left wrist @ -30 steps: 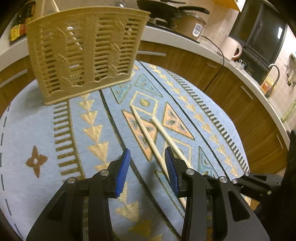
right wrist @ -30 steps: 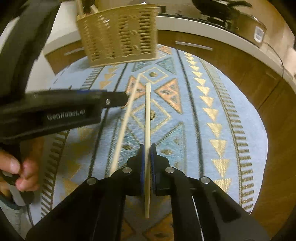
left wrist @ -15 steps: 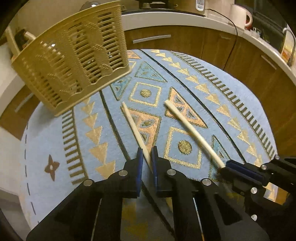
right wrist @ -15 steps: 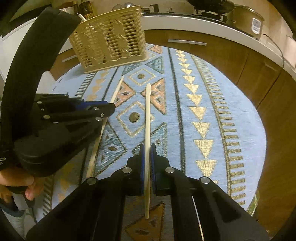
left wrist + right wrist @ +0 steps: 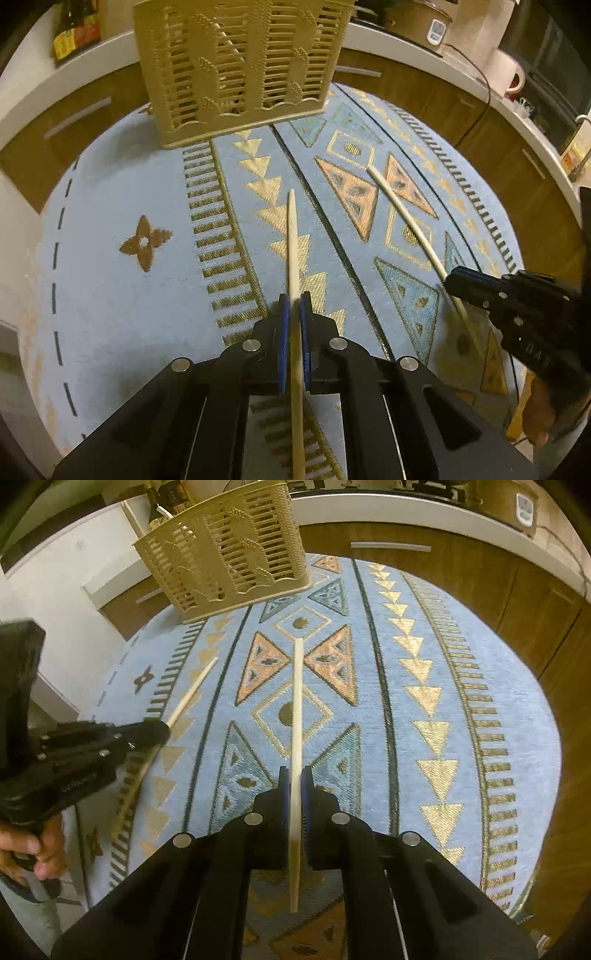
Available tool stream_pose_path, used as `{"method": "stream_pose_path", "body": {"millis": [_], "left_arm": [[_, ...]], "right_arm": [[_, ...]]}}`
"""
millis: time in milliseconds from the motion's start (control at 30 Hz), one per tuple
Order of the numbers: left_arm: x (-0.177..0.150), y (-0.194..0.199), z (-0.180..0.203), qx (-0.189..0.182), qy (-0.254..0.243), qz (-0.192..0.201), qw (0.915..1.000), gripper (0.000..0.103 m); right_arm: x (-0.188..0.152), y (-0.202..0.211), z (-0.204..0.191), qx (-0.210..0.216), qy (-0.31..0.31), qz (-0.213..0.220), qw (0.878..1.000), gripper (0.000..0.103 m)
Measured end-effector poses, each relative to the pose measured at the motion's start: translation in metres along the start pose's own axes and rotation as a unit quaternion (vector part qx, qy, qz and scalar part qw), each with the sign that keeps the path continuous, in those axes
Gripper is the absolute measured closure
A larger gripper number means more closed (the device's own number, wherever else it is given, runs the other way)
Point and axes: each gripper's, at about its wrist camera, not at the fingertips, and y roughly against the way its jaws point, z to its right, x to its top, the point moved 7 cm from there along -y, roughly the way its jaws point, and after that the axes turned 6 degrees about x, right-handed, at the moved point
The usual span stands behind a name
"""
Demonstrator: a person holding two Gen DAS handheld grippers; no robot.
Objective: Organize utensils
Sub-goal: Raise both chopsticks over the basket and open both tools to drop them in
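Both jaws clench a chopstick (image 5: 293,236) (image 5: 297,701) each, long axes aimed at twelve o'clock toward the basket (image 5: 236,62), left gripper (image 5: 291,317) nearer.

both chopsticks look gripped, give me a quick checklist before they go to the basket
1. Left gripper shut on left chopstick: ok.
2. Right gripper shut on right chopstick: ok.
3. Chopsticks apart, not crossing: ok.
4. Basket upright on the cloth: ok.
5. Room in basket: cannot tell; at least one stick already leans inside.
6. Chopsticks clear of the cloth: cannot tell.
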Motion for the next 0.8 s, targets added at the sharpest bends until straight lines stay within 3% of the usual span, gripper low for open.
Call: {"method": "stream_pose_path", "body": {"millis": [67, 200, 300, 367, 500, 567, 667, 800], "left_arm": [[0.004, -0.002, -0.003, -0.008, 0.003, -0.004, 1.0000, 0.095], [0.016, -0.002, -0.003, -0.021, -0.003, -0.009, 0.9997, 0.079], [0.022, -0.006, -0.003, -0.024, -0.007, -0.018, 0.9995, 0.079], [0.024, -0.010, -0.003, -0.026, -0.013, -0.030, 0.9991, 0.079], [0.027, -0.016, 0.000, -0.025, -0.034, -0.045, 0.9981, 0.079], [0.029, -0.017, 0.003, -0.020, -0.050, -0.055, 0.9971, 0.079], [0.033, -0.021, 0.007, -0.012, -0.072, -0.069, 0.9949, 0.079], [0.035, -0.024, 0.013, 0.002, -0.106, -0.085, 0.9907, 0.079]], "right_arm": [[0.006, 0.001, 0.001, 0.008, -0.006, -0.005, 1.000, 0.092], [0.024, 0.002, 0.002, 0.004, 0.003, -0.007, 1.000, 0.087], [0.038, -0.003, 0.001, 0.003, 0.011, -0.019, 1.000, 0.072], [0.048, -0.005, 0.003, 0.003, 0.014, -0.021, 1.000, 0.054], [0.064, -0.010, 0.001, -0.005, 0.025, -0.037, 0.999, 0.055], [0.068, -0.018, 0.003, -0.013, 0.023, -0.060, 0.998, 0.069], [0.071, -0.030, 0.004, -0.012, 0.022, -0.093, 0.995, 0.079], [0.075, -0.044, 0.001, -0.033, 0.041, -0.123, 0.991, 0.081]]}}
